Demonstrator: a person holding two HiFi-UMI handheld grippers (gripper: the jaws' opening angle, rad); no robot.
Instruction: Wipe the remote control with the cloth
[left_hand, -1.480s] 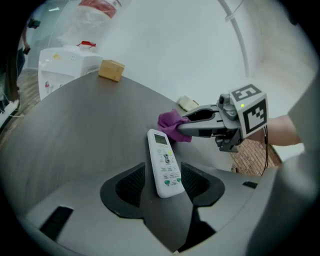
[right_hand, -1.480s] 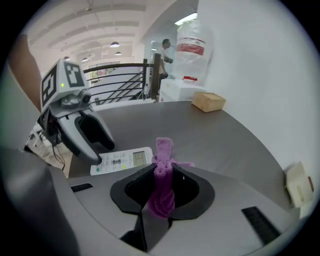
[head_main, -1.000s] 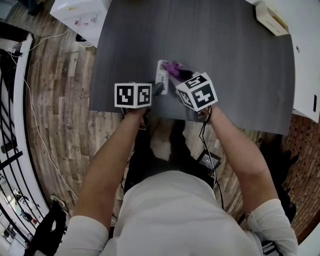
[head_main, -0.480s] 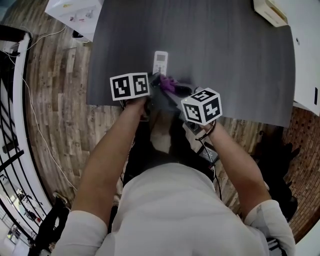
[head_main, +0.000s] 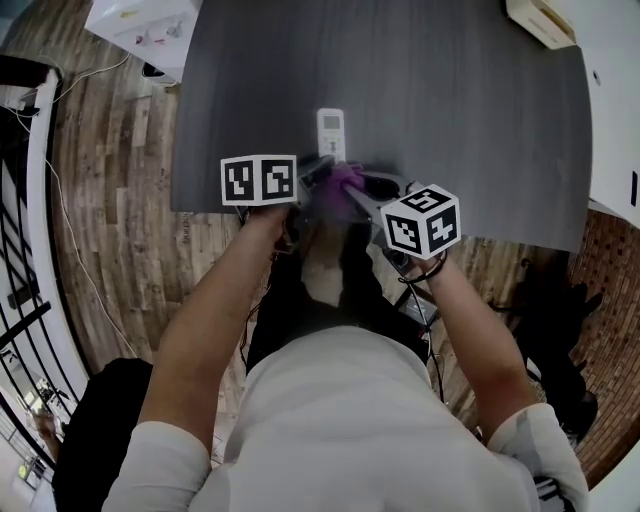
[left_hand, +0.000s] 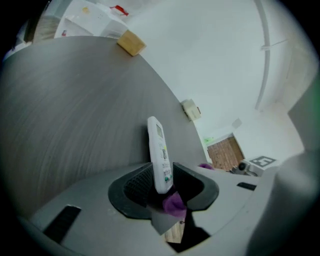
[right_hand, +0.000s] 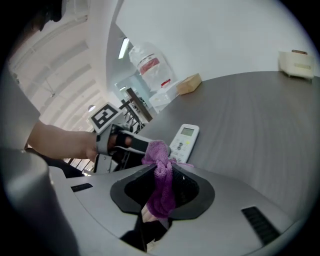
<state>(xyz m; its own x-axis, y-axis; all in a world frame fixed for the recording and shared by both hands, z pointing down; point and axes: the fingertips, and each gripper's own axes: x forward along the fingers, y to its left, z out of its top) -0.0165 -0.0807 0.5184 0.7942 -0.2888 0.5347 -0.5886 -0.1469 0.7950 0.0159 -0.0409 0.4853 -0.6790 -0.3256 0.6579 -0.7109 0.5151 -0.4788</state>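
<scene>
Grey table, remote clamped, left gripper view

From my head camera, the near end of the slim white plastic remote control vanishes behind my left hand-held gripper and the crumpled purple fabric cloth. Looking along my left jaws, the remote's lower end is buried between the pads. Its button print is too small to read. Only a scrap of cloth shows beneath it, and whether the two touch I cannot tell. Looking along my right hand-held gripper, the cloth covers the remote's near corner, and the cloth's own lower end sinks out of sight between the jaws. The dark grey bench runs off the head view's top edge, which also clips a beige box.
</scene>
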